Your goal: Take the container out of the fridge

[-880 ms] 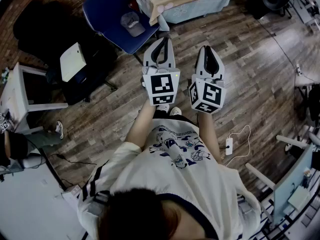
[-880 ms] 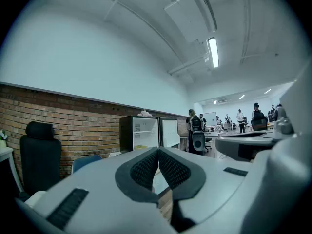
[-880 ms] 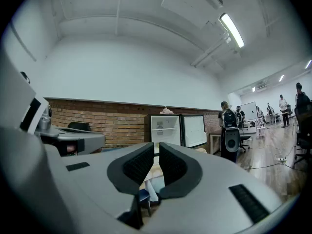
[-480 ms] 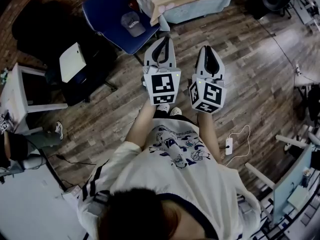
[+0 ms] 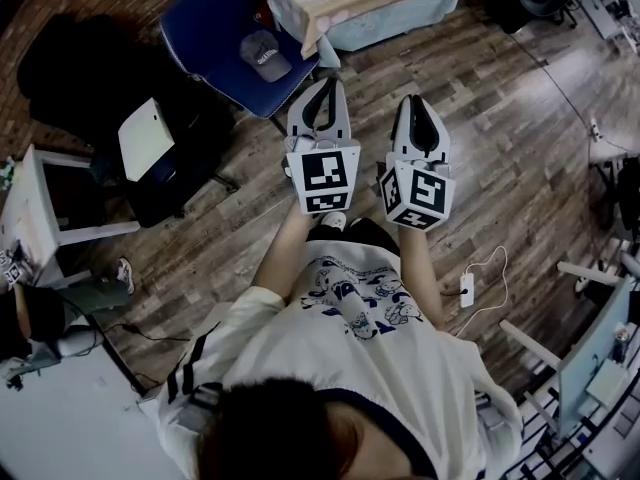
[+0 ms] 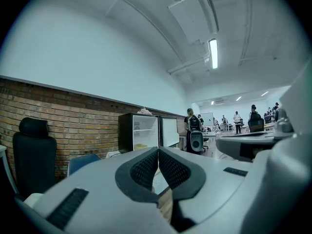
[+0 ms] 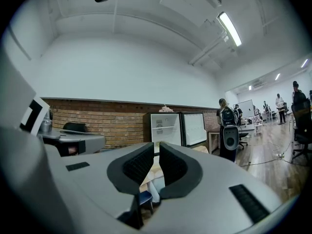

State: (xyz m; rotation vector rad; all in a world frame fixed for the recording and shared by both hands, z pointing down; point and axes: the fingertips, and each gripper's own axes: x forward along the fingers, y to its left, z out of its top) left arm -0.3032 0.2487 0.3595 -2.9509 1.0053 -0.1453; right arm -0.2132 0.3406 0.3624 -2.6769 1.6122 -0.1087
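This looks like a big open-plan office or lab hall rather than a home. A long brick wall (image 6: 73, 116) runs beneath a high white ceiling hung with fluorescent strip lights (image 6: 213, 52) and exposed pipework. A small fridge (image 6: 139, 133) stands against the bricks with its door open. Several people (image 6: 194, 126) stand about at the far end. Underfoot is a wood-plank floor (image 5: 500, 118), with a blue chair (image 5: 215, 18), a black office chair (image 6: 34, 155) and a trailing power strip (image 5: 466, 286).
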